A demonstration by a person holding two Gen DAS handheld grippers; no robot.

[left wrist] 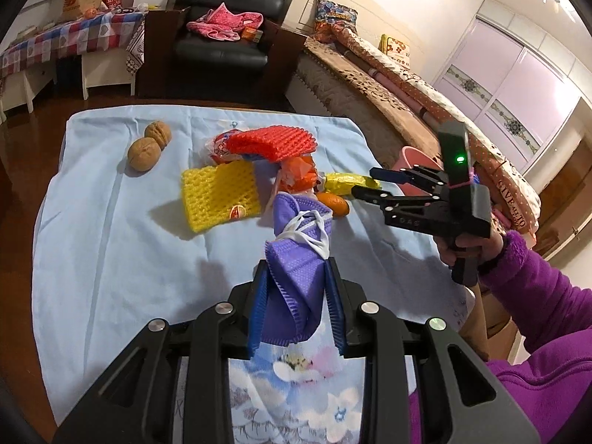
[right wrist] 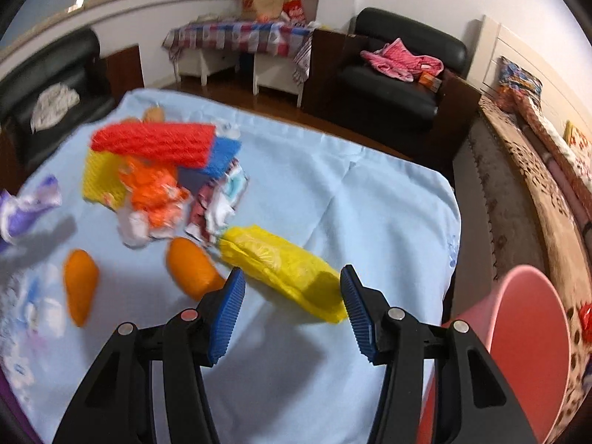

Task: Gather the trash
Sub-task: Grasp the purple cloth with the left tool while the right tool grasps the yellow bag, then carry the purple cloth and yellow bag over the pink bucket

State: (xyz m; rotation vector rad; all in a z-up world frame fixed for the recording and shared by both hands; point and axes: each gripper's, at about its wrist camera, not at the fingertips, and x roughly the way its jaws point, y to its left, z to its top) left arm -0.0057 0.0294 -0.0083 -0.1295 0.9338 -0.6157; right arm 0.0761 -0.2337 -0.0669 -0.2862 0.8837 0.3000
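Note:
My left gripper (left wrist: 296,270) is shut on a purple face mask (left wrist: 296,255) with white ear loops, held above the light blue cloth (left wrist: 122,244). The mask also shows at the left edge of the right wrist view (right wrist: 22,207). My right gripper (right wrist: 292,296) is open, just in front of a yellow wrapper (right wrist: 285,266); in the left wrist view it (left wrist: 366,183) hovers at the table's right side, close to that wrapper (left wrist: 344,182). The trash pile holds a red foam net (right wrist: 155,144), a yellow foam net (left wrist: 218,196) and orange plastic (right wrist: 155,188). A pink bin (right wrist: 525,344) stands beside the table on the right.
Two walnuts (left wrist: 148,148) lie at the far left of the cloth. Two small oranges (right wrist: 192,270) (right wrist: 79,285) lie near the pile. A black armchair (left wrist: 225,33) stands beyond the table and a bed (left wrist: 407,88) runs along the right.

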